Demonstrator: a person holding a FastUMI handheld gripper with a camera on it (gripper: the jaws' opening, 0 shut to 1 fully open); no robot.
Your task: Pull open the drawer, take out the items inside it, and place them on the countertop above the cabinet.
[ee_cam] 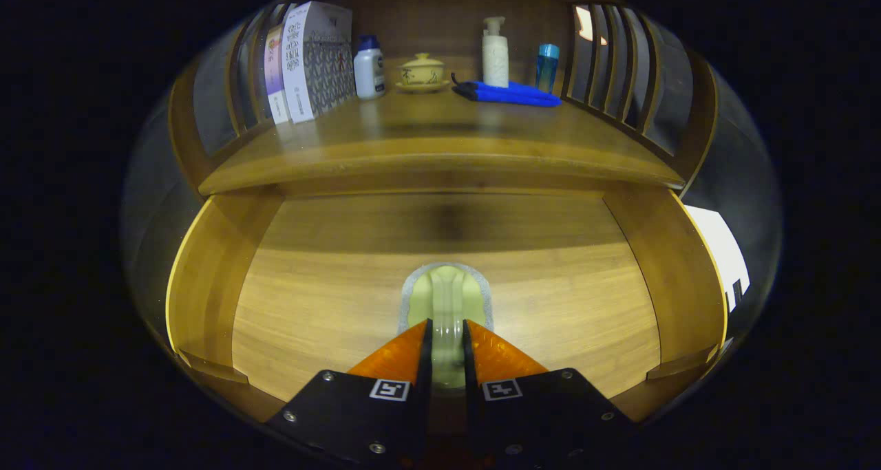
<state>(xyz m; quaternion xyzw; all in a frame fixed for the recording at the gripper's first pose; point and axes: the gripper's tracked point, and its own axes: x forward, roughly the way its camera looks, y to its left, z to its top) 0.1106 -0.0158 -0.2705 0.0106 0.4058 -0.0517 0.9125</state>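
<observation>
A pale green, translucent item with a grey rim [447, 298] lies on the floor of the open drawer [330, 298], and the gripper [447, 336] has its two orange fingers closed in on the raised middle ridge of it, one on each side, so the claw looks clamped on that ridge rather than on the wider body. That narrow central hold is probably the only part slim enough to fit between the fingers. What the item actually is stays unclear: its near end is covered by the fingers and it could be a brush, a scrubber or a small lidded dish. The drawer floor around it is bare wood. Above, the countertop [440, 140] already carries boxes [306, 60], a white bottle with a blue cap [369, 67], a lidded ceramic bowl [421, 71], a pump bottle [495, 54], a blue folded umbrella [509, 93] and a small blue bottle [547, 66], leaving open space near its front edge.
</observation>
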